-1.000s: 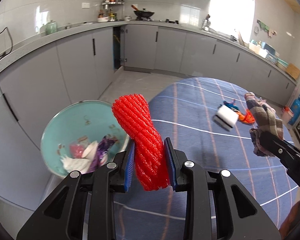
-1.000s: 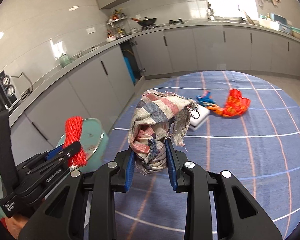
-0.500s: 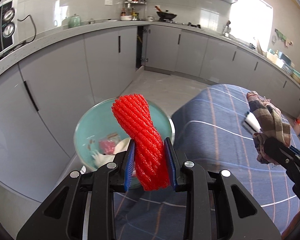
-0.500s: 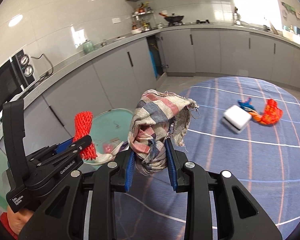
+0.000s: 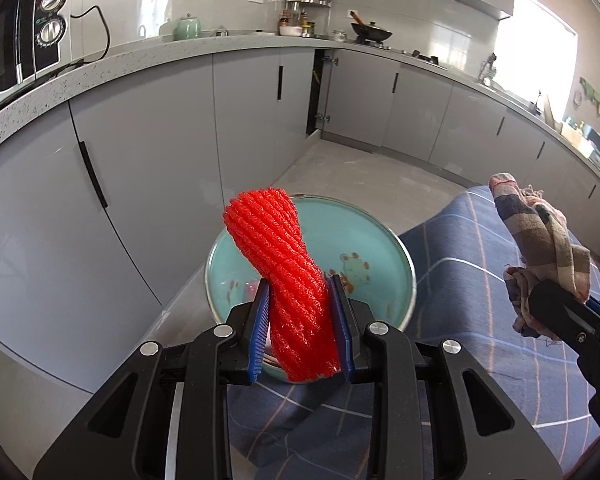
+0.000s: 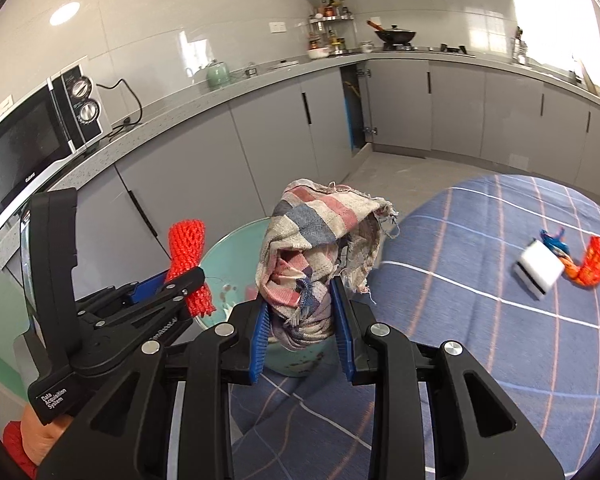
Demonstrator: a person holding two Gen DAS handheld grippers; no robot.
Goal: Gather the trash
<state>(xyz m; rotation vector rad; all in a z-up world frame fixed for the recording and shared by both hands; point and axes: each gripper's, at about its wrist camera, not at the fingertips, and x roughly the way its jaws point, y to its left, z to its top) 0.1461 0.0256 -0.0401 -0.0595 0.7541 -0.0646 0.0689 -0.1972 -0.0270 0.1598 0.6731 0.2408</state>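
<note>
My left gripper [image 5: 300,316] is shut on a twisted red foam net [image 5: 284,264], which stands up between its blue pads, over the near rim of a teal bin [image 5: 388,248] on the floor. In the right wrist view my right gripper [image 6: 300,312] is shut on a crumpled plaid rag [image 6: 320,232], with the teal bin [image 6: 228,252] just beyond it. The left gripper [image 6: 180,280] with the red net [image 6: 188,248] shows there on the left. The plaid rag [image 5: 540,240] appears at the right of the left wrist view.
A blue checked tablecloth [image 6: 480,340] covers the table beside the bin. On it lie a white sponge [image 6: 540,270] and an orange net with blue scraps [image 6: 588,264]. Grey cabinets [image 5: 148,160] and a counter with a microwave [image 6: 32,140] ring the room.
Both grippers have swung left, away from the table's middle and toward the teal bin. The bin now sits right behind the red net. Both grips are unchanged.
</note>
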